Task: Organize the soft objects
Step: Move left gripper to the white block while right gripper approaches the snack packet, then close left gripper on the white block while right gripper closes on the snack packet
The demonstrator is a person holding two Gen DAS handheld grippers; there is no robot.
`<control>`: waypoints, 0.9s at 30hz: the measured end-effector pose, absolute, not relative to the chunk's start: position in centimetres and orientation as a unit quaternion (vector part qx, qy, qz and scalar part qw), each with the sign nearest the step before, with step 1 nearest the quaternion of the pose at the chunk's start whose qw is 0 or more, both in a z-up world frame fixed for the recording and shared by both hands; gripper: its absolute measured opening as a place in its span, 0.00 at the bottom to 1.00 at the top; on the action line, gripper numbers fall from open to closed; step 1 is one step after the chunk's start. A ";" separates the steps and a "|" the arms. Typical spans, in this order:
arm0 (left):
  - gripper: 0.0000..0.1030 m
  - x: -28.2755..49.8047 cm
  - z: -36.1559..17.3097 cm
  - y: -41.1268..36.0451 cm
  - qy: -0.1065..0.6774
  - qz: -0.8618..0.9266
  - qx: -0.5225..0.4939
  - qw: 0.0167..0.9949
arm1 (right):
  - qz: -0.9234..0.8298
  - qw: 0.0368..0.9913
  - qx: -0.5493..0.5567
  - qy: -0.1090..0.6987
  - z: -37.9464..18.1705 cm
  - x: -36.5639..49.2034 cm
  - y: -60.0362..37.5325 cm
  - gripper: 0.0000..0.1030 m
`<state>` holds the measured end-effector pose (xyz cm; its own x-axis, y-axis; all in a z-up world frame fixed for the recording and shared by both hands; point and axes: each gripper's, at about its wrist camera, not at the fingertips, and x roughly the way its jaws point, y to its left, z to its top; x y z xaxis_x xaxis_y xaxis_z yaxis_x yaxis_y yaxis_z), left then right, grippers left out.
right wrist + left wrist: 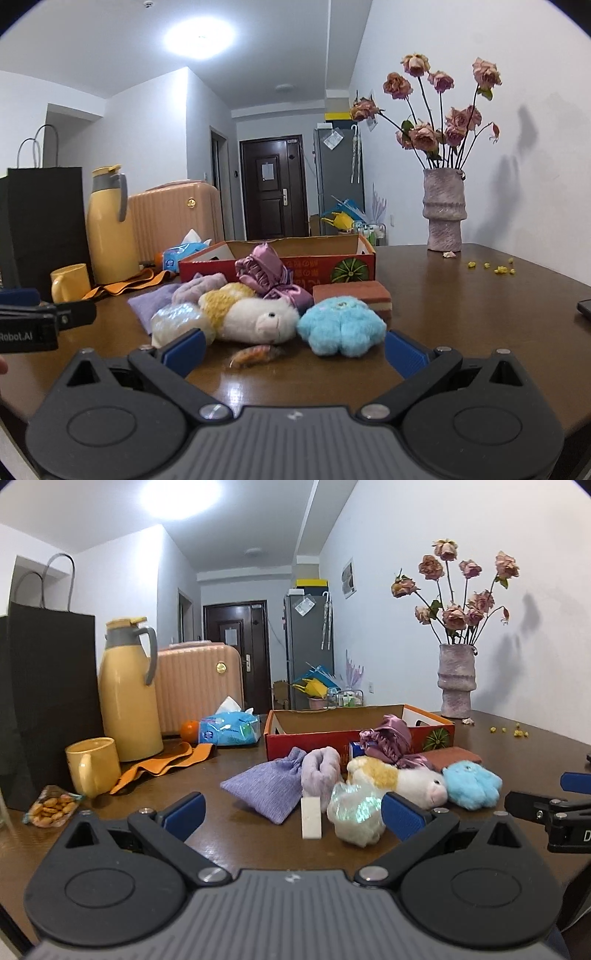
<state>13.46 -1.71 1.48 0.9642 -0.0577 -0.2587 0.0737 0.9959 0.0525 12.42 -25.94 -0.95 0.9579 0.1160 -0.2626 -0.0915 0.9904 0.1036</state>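
A pile of soft things lies on the brown table in front of a red cardboard box [354, 738] [295, 267]: a lilac drawstring pouch [267, 792], a lilac fluffy band [319, 770], a shiny white bag [356, 814] [177, 321], a white-and-yellow plush [399, 777] [255, 314], a blue plush [471, 784] [340, 326], a purple satin bonnet [388, 740] [267, 275] and a brown sponge block [351, 295]. My left gripper [293, 814] is open just short of the pouch and shiny bag. Facing the two plush toys, my right gripper [293, 349] is open and holds nothing.
At the left stand a black paper bag [48, 701], yellow thermos [127, 690], yellow mug [94, 770], orange cloth [162, 766], tissue pack [229, 729] and snack packet [50, 808]. A vase of dried roses [443, 208] stands back right. A white block [311, 818] is upright near the pouch.
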 end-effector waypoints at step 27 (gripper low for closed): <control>0.42 27.8 -1.5 0.3 0.293 -0.122 -0.029 0.948 | 0.122 0.947 0.037 0.294 -3.2 23.9 -21.1 0.44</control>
